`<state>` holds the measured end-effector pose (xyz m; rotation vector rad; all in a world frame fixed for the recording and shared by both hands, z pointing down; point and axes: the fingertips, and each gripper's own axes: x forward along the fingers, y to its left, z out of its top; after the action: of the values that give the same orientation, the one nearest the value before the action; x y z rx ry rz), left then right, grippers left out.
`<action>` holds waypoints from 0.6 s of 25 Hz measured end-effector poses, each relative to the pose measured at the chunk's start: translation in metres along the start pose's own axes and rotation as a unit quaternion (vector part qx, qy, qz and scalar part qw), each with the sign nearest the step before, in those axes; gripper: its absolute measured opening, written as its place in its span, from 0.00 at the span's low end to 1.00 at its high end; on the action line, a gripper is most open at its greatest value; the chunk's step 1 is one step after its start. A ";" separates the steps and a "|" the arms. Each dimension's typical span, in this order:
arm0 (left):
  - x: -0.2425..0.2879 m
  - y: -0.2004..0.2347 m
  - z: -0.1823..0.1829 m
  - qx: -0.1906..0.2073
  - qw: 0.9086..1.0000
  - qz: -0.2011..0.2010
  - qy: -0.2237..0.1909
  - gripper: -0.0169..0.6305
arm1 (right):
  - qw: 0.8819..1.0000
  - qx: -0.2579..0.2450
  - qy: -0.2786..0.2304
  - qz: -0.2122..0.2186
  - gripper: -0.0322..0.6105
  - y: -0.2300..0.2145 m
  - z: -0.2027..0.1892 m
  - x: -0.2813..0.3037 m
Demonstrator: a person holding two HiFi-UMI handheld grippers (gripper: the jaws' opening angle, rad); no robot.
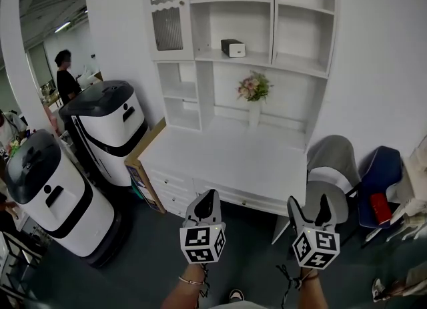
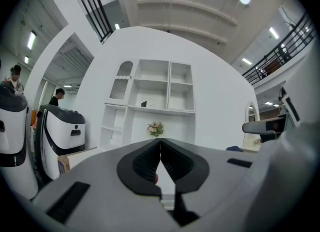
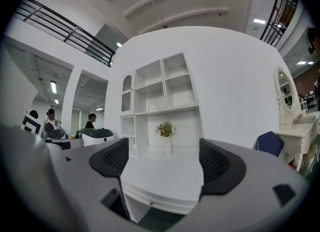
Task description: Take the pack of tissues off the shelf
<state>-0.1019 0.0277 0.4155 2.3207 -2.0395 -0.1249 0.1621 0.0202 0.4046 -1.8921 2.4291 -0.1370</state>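
What looks like the pack of tissues (image 1: 232,48) sits on the shelf (image 1: 293,66), upper centre. Low in the frame, the left gripper (image 1: 208,198) is closed and empty, and the right gripper (image 1: 309,202) gapes wide.

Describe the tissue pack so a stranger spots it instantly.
Find the tall white hutch straight ahead. On its middle shelf, above the flower vase, sits the pack of tissues. It's the only item there: a small white box with a dark top.

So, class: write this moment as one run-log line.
stage: pick not begun | left gripper: shut, empty | right gripper: open, empty | pack of tissues: on shelf, untouched | grippers: in front of desk
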 end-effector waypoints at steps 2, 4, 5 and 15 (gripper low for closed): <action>0.020 -0.002 0.002 0.001 1.000 0.003 -0.003 0.05 | 1.000 0.001 0.000 0.005 0.72 -0.010 0.002 0.019; 0.038 -0.004 0.004 0.002 1.000 0.005 -0.005 0.05 | 1.000 0.002 0.001 0.010 0.72 -0.020 0.003 0.037; 0.046 -0.004 0.004 0.002 1.000 0.007 -0.005 0.05 | 1.000 0.003 0.001 0.012 0.72 -0.023 0.003 0.045; 0.106 0.007 -0.010 0.005 1.000 0.025 0.015 0.05 | 0.999 0.018 0.009 0.026 0.73 -0.042 -0.005 0.112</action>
<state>-0.0944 -0.0780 0.4233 2.2620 -2.0872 -0.0773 0.1744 -0.0989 0.4150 -1.8179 2.4678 -0.1953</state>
